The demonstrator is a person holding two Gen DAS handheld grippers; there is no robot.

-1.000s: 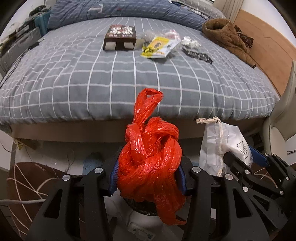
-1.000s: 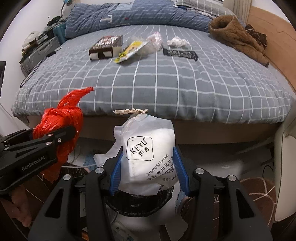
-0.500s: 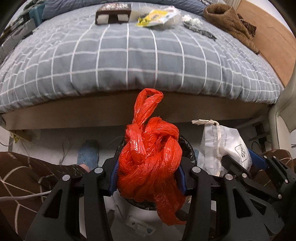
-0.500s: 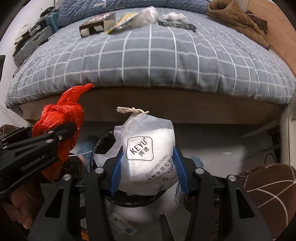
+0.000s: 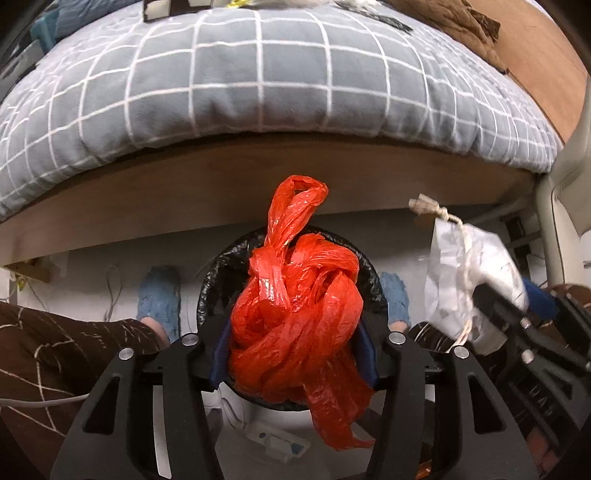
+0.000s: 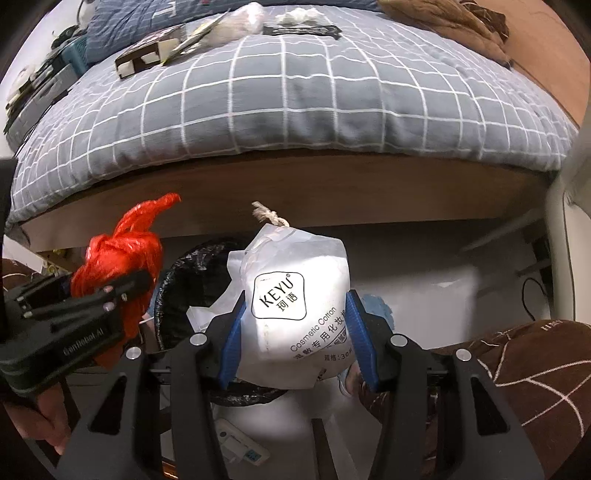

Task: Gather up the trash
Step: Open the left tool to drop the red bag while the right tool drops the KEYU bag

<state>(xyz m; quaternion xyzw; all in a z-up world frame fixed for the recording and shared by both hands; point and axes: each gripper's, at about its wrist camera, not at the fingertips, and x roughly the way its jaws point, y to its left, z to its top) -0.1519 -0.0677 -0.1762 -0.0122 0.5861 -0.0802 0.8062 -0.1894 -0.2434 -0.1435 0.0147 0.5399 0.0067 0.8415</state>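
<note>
The left tool (image 5: 293, 354) is squeezing a knotted red plastic bag (image 5: 295, 314) between its blue pads, closed only as far as the bunched plastic allows, and is holding it directly above the trash bin (image 5: 214, 280), a round bin lined with black plastic that is standing on the floor in front of the bed (image 5: 258, 81). The right tool (image 6: 297, 341) is gripping a white cotton-pad bag (image 6: 295, 295) with a knotted drawstring in the same way, and is holding it over the bin's right rim. The two tools are sitting side by side above the bin. Behind the bin, up on the bed's grey checked cover, a dark box (image 6: 147, 55), a black wrapper (image 6: 301, 29) and a crumpled white tissue (image 6: 299, 14) are lying.
</note>
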